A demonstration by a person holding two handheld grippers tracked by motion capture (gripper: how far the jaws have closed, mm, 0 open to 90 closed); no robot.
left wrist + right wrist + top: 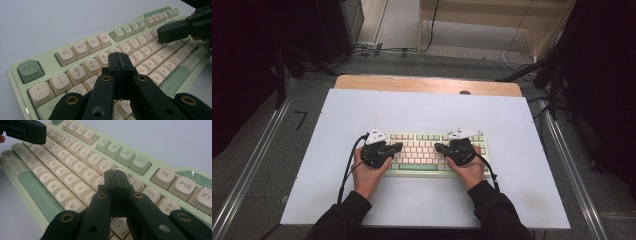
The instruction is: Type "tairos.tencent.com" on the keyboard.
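Observation:
A pale green keyboard (419, 151) with cream keys lies in the middle of a white mat (422, 107). My left gripper (399, 146) hovers over its left half, jaws pressed together with nothing between them. In the left gripper view the shut tips (121, 58) sit above the number row near the 4 and 5 keys of the keyboard (75, 50). My right gripper (437, 147) is over the right half, also shut and empty. Its tips (116, 175) hang above the 9 and 0 keys of the keyboard (62, 172). The two tips point toward each other.
The mat lies on a wooden table (427, 84) and has bare room all around the keyboard. Metal rails (572, 170) run along both sides, and cables (377, 50) lie on the floor beyond the far edge.

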